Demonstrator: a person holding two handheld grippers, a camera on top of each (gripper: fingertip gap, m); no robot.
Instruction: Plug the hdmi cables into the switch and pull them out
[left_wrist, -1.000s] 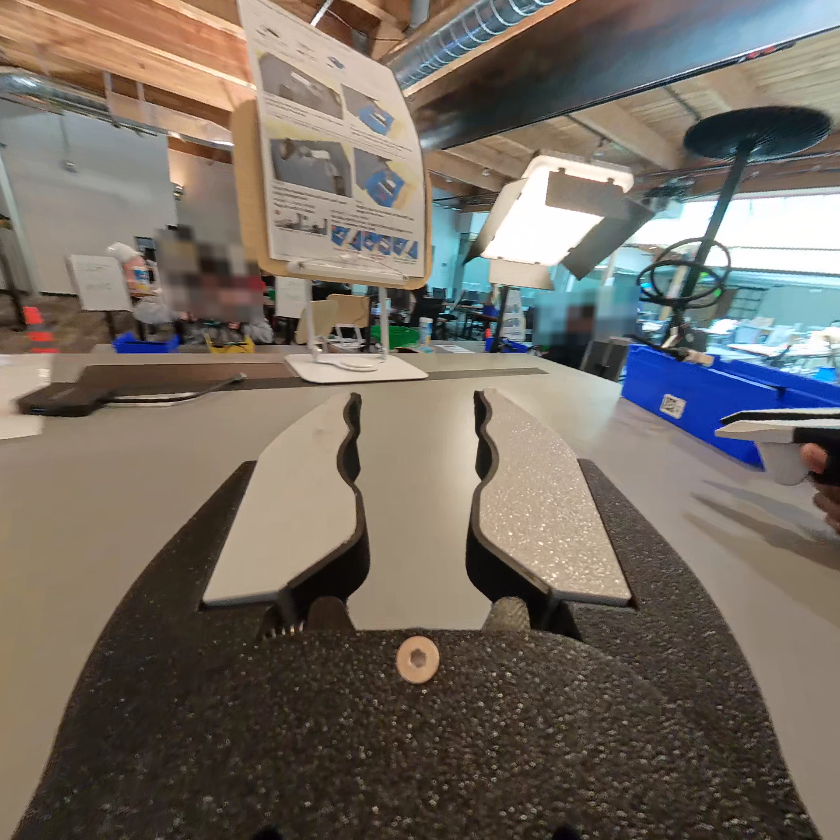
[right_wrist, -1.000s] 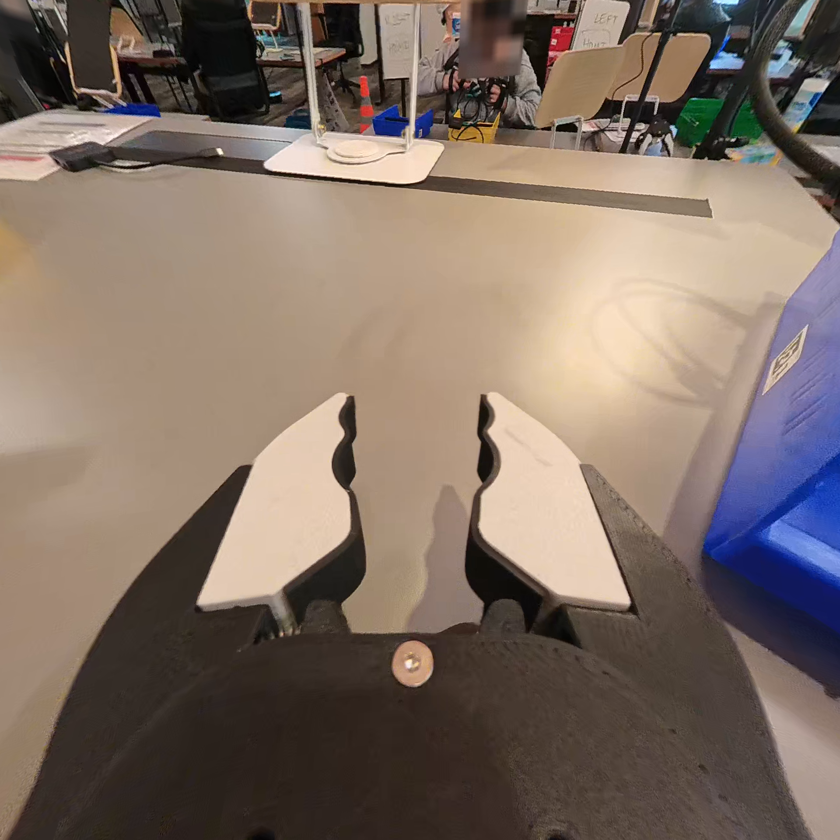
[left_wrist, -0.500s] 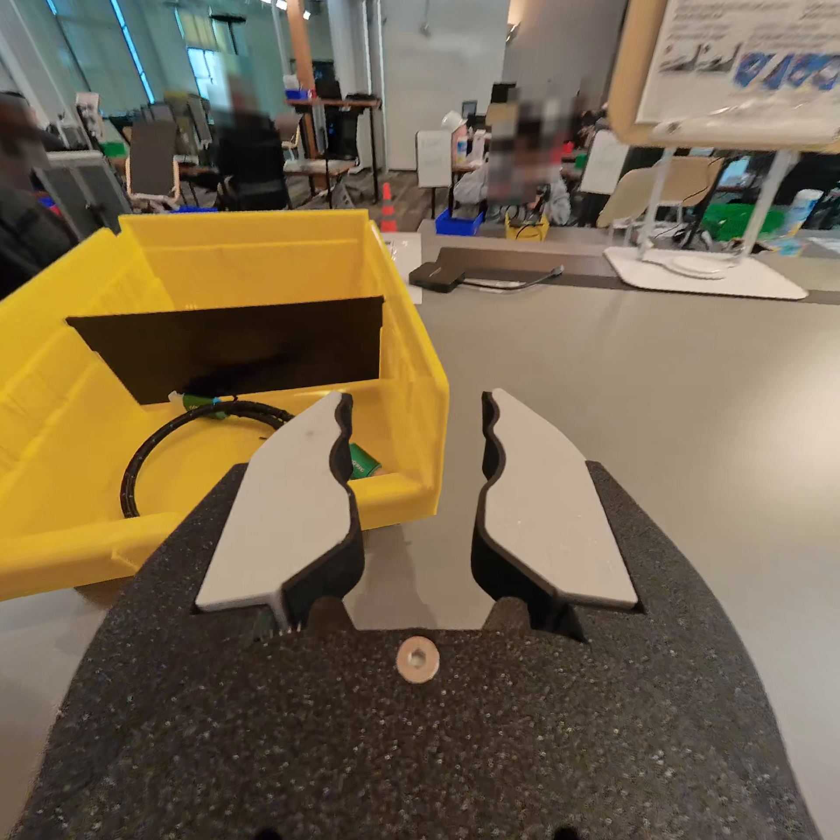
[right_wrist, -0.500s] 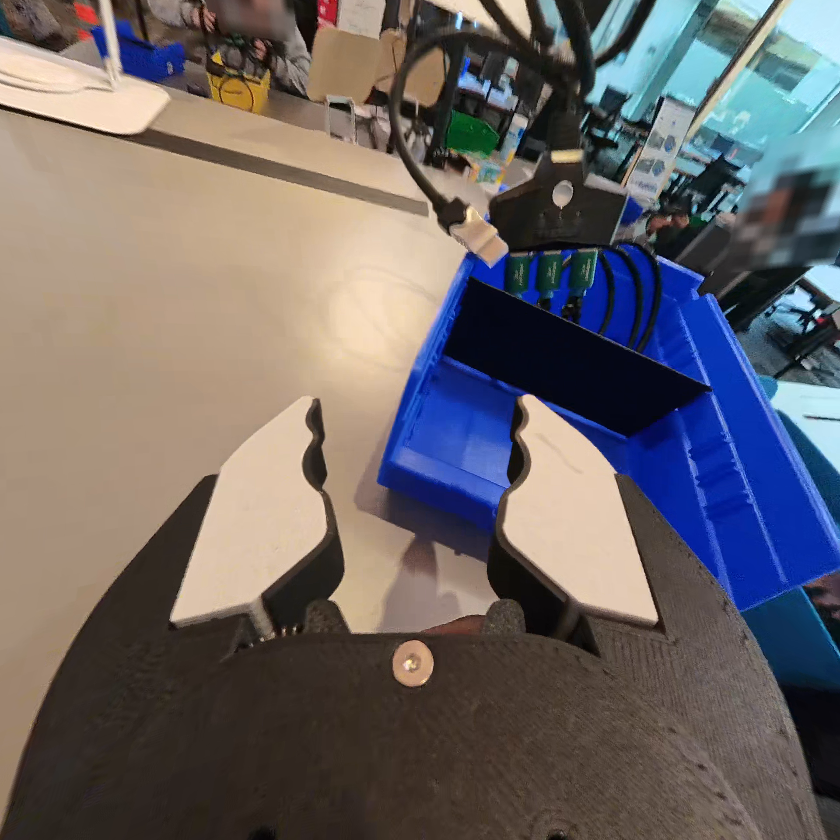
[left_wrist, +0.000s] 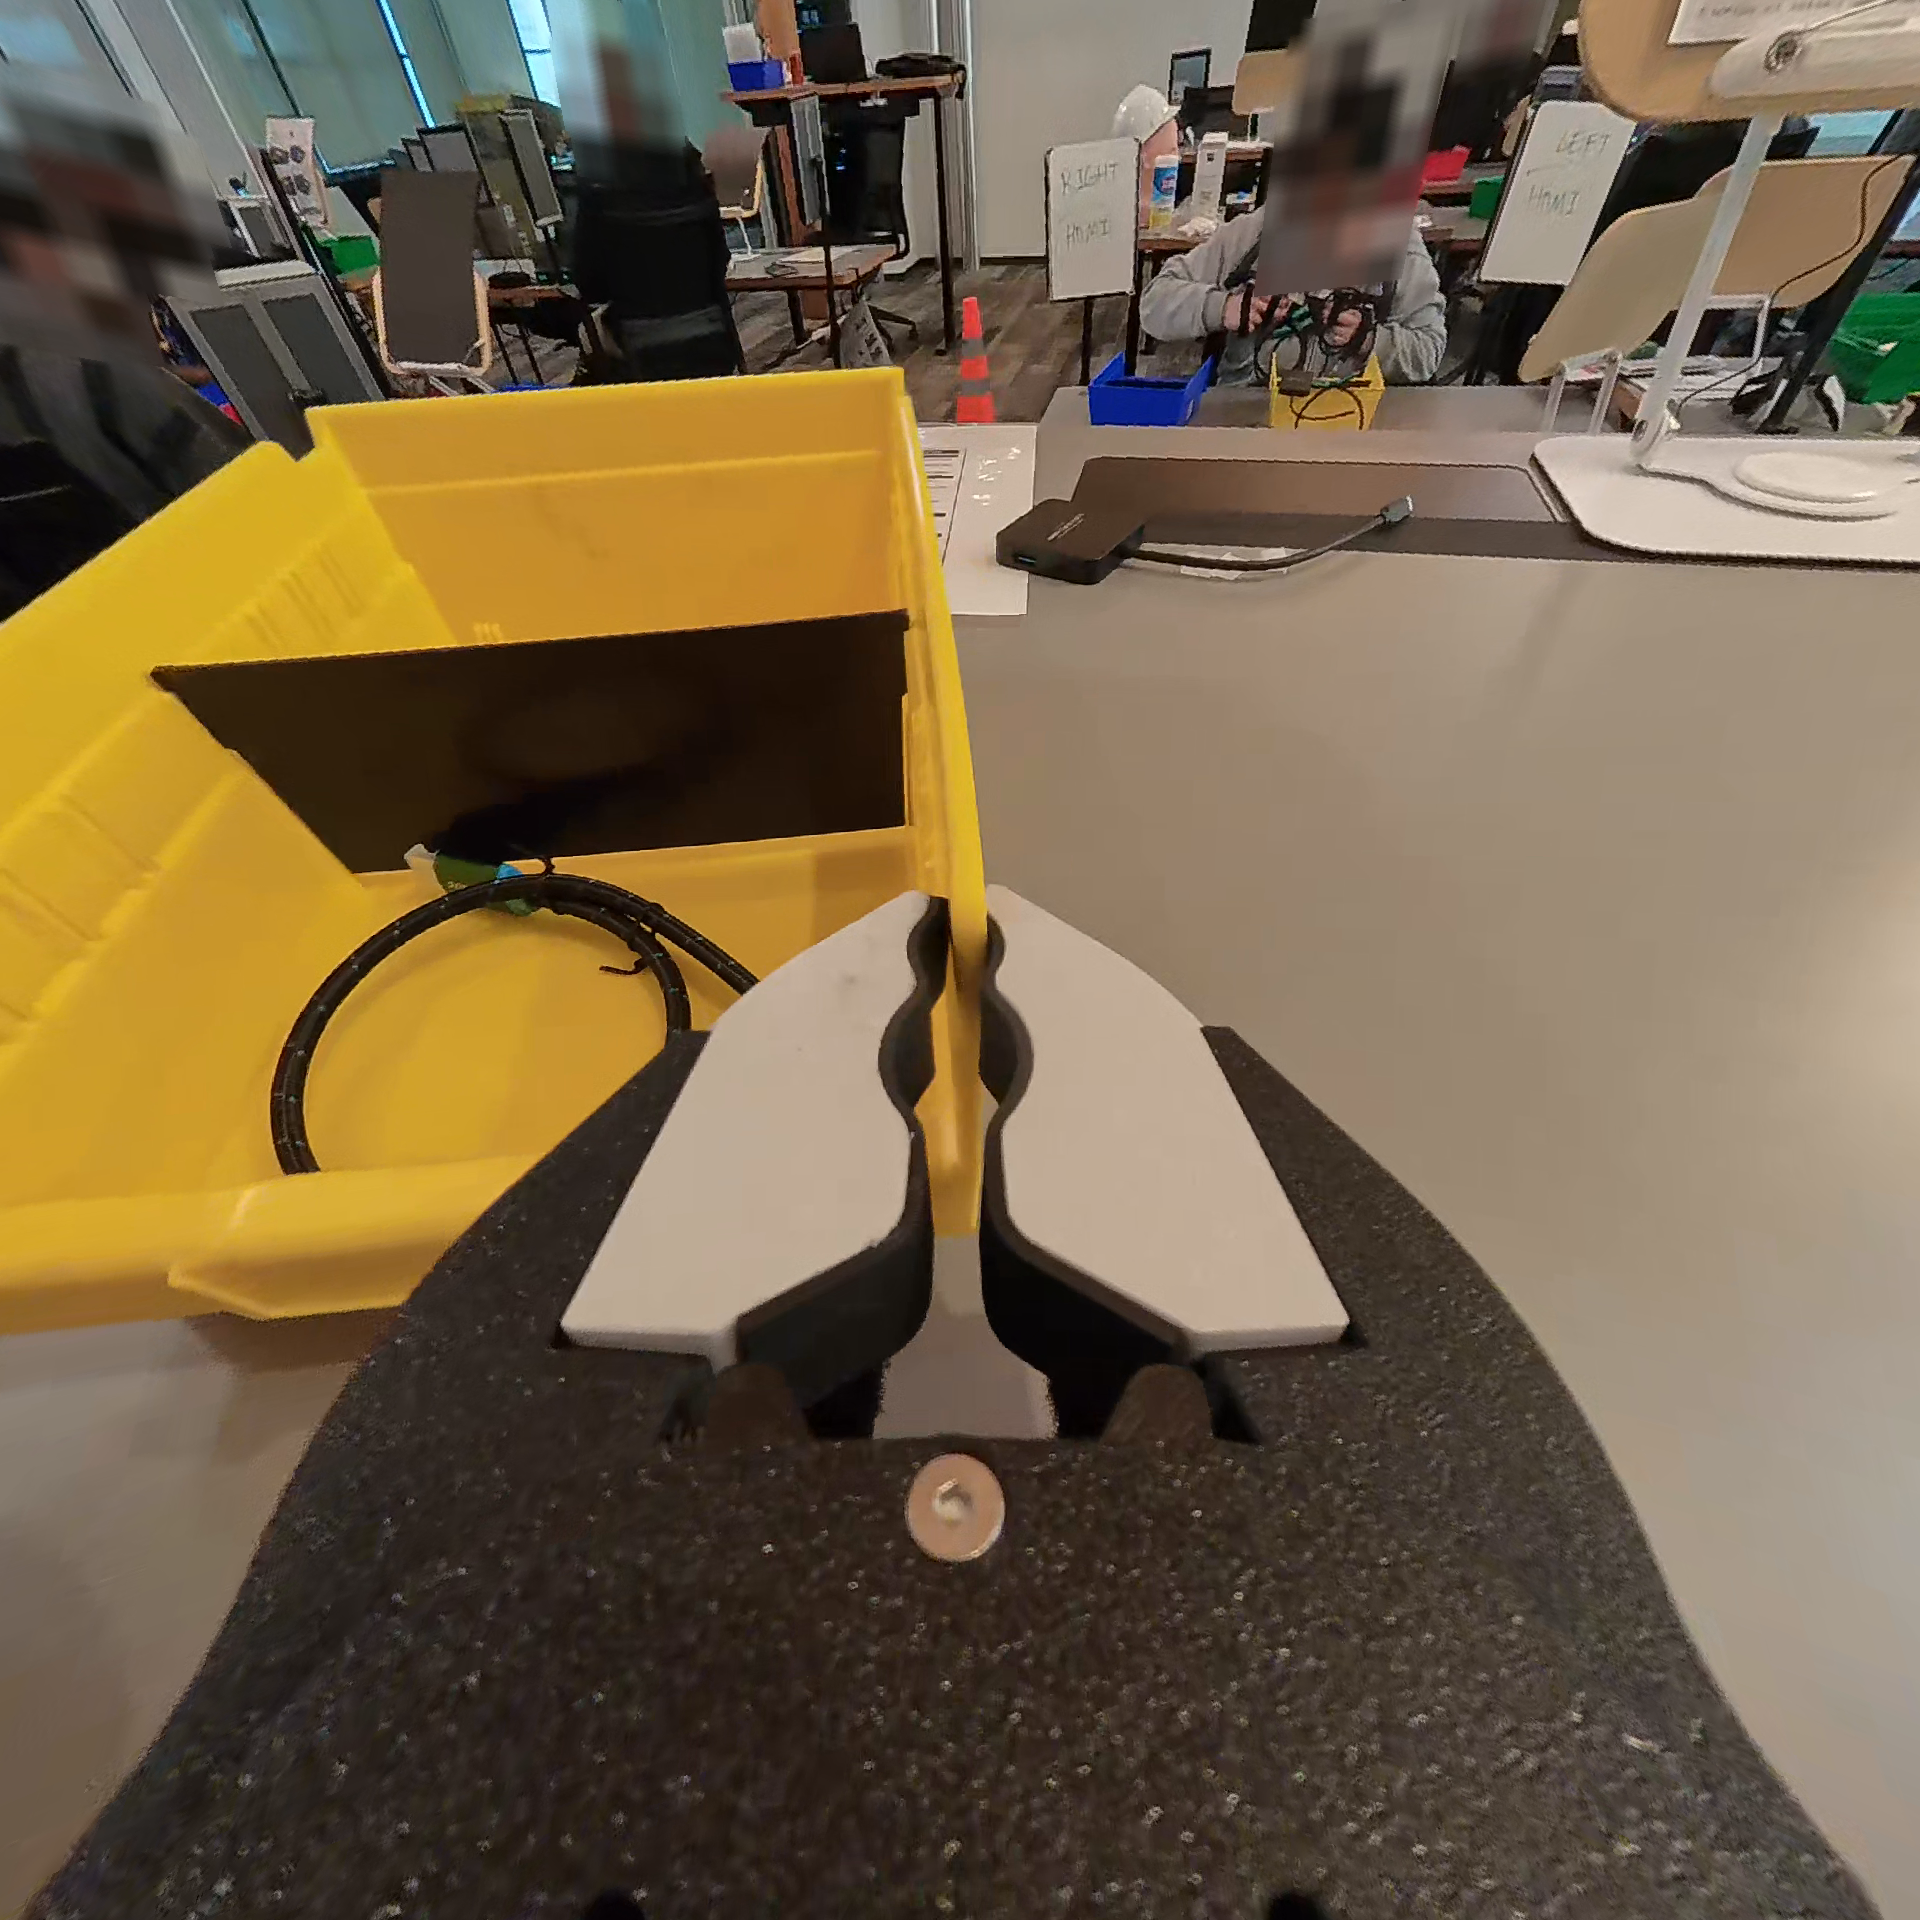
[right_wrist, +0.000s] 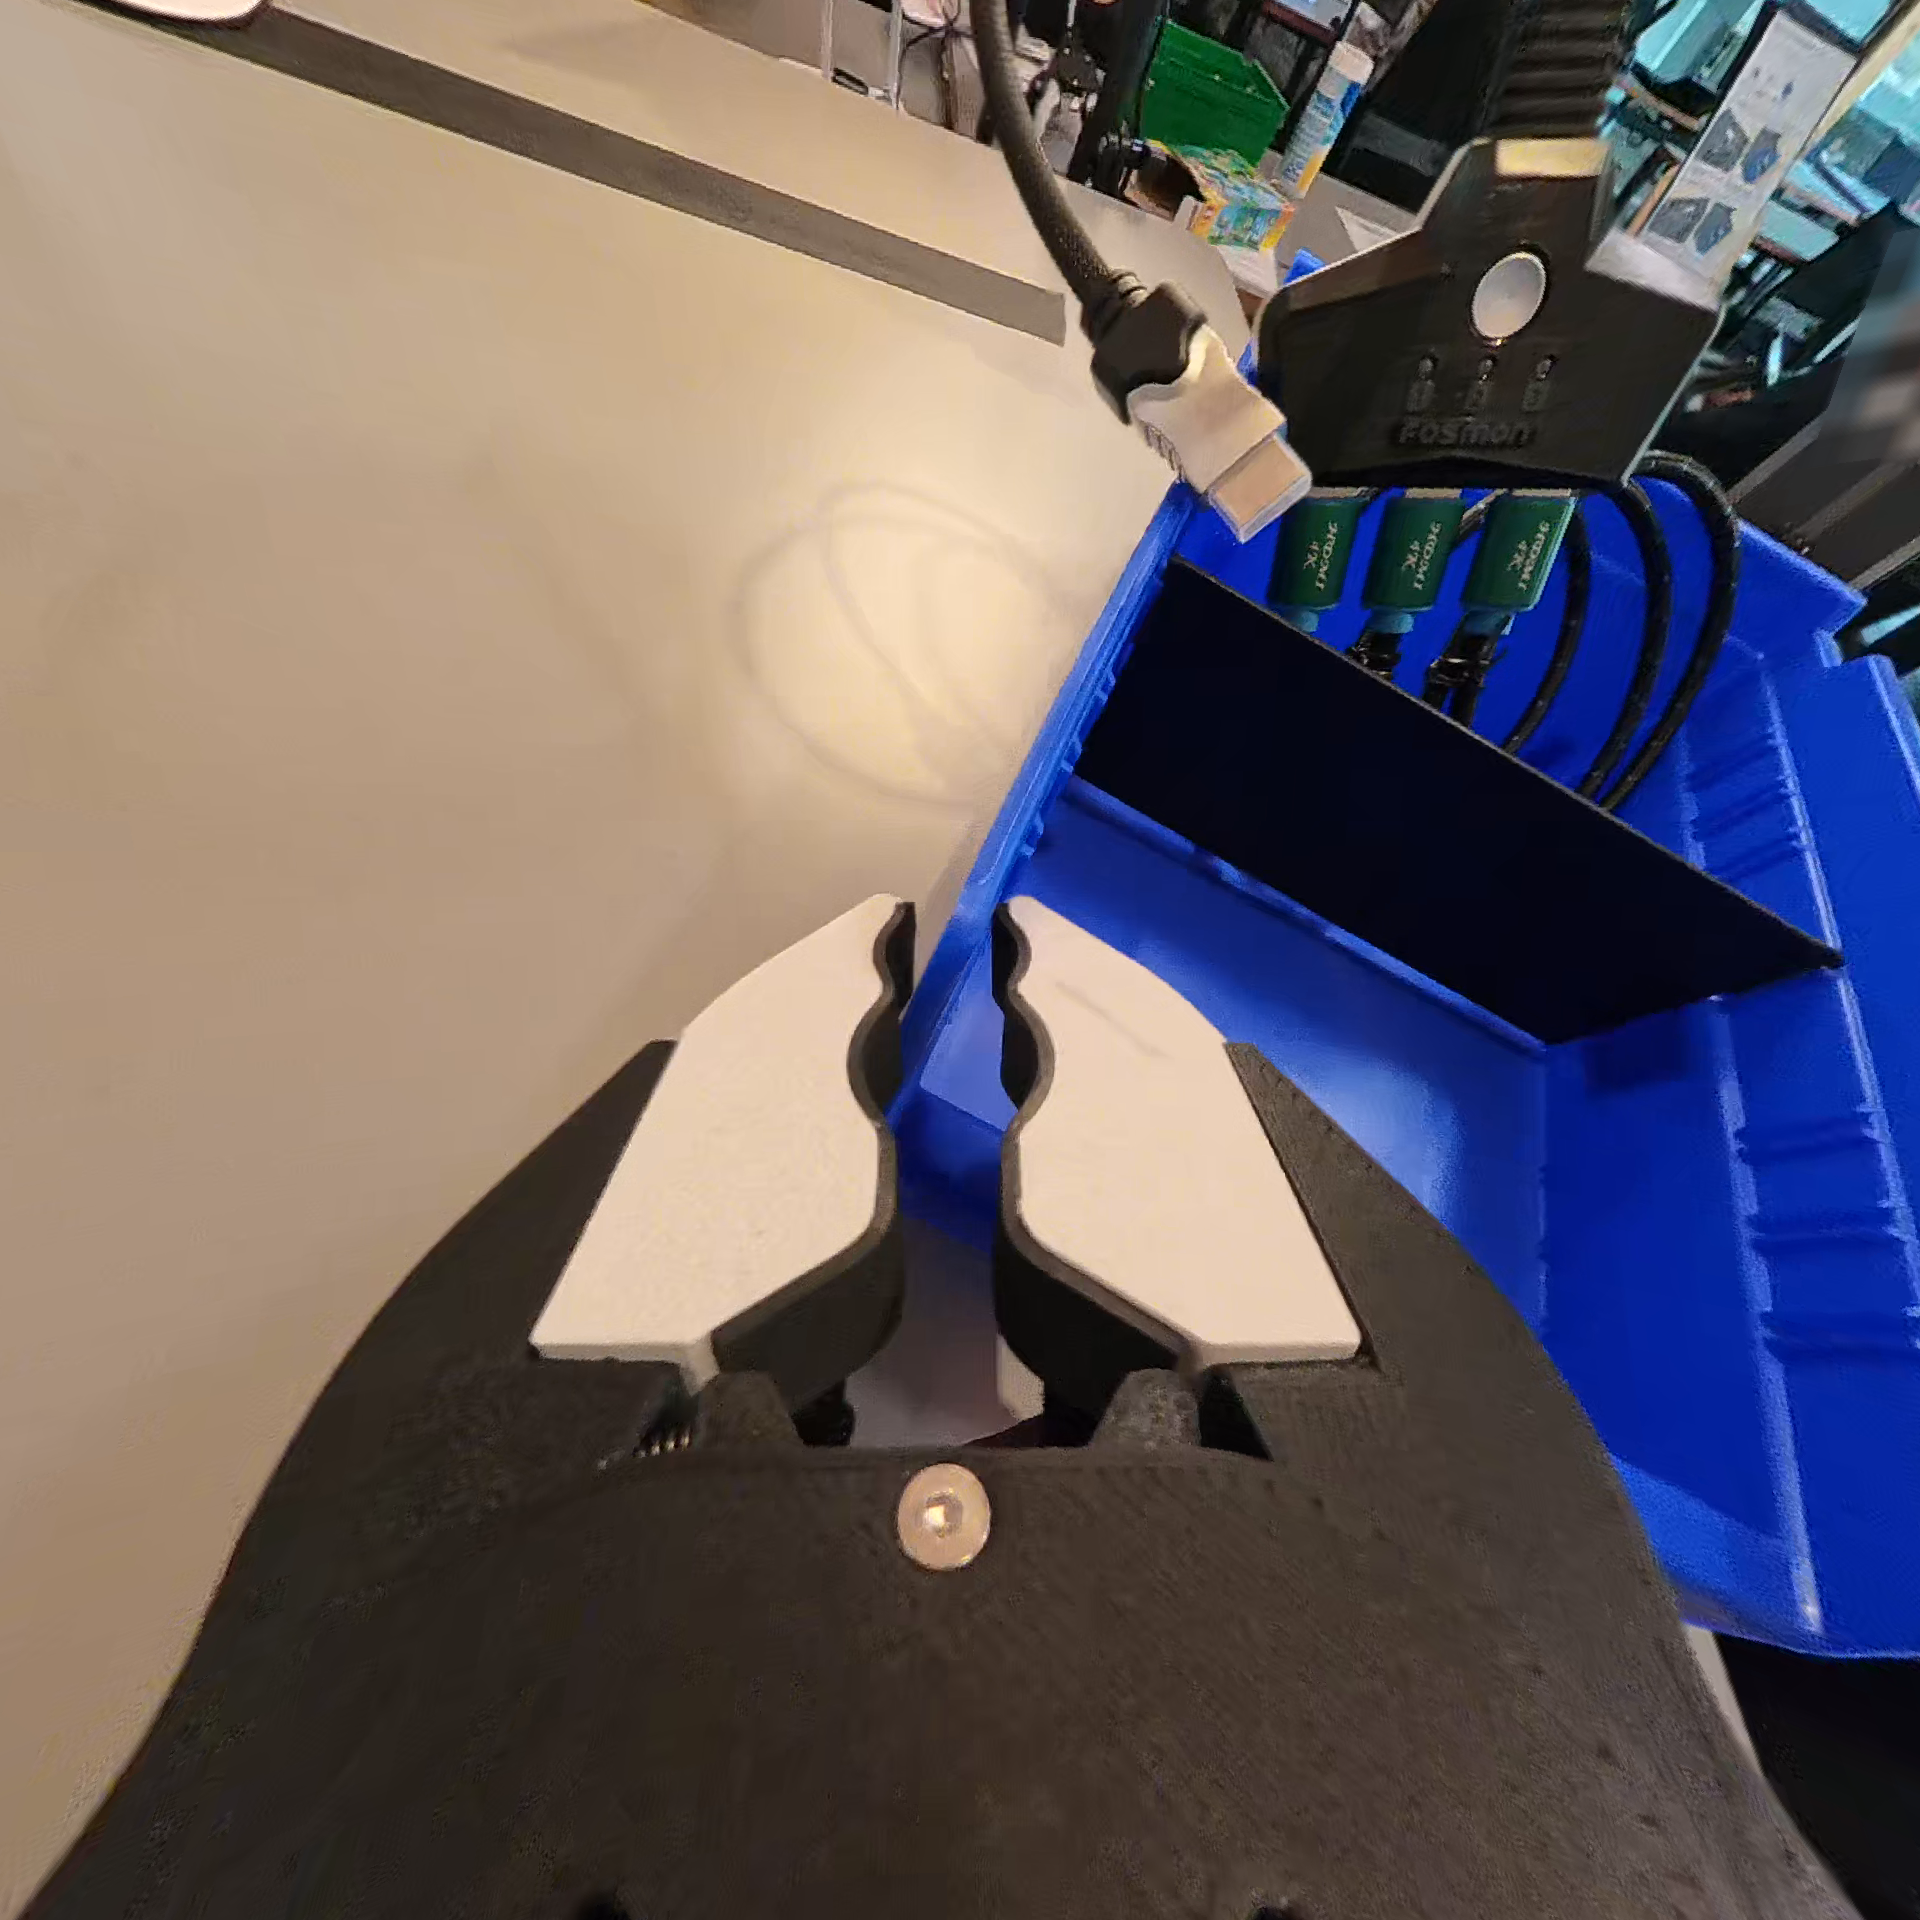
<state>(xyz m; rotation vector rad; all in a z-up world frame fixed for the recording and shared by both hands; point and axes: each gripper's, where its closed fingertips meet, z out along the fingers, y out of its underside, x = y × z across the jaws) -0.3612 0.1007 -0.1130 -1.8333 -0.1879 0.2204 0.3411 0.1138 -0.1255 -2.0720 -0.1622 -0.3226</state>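
Two grippers, two plastic bins, one each. Closest in on the left side, the left gripper (left_wrist: 964, 935) is clamped onto the right-hand wall of the open yellow plastic bin (left_wrist: 634, 499): one grey finger sits inside the bin, the other outside, and the thin yellow wall is pinched tight between the black wavy pads. Just past the inner finger, a coiled black braided cable (left_wrist: 312, 1029) lies on the bin floor, its green-tagged end tucked up against the black divider panel (left_wrist: 582, 727) that crosses the bin. Beyond the bin on the grey tabletop (left_wrist: 1455, 831) there's a small black adapter box with a short lead (left_wrist: 1070, 535), and further right the white base of a stand (left_wrist: 1725, 499).

Over on the right, the right gripper (right_wrist: 951, 925) straddles the left wall of the open blue plastic bin (right_wrist: 1683, 1299) near its front corner. The pads look closed on that wall, though the gap there is a bit wider. Further in, a dark divider panel (right_wrist: 1403, 810) splits the bin, and behind it three green-ended black cables (right_wrist: 1413, 566) hang from a black switch box (right_wrist: 1475, 343). A silver-tipped black plug (right_wrist: 1205, 426) dangles just left of it.
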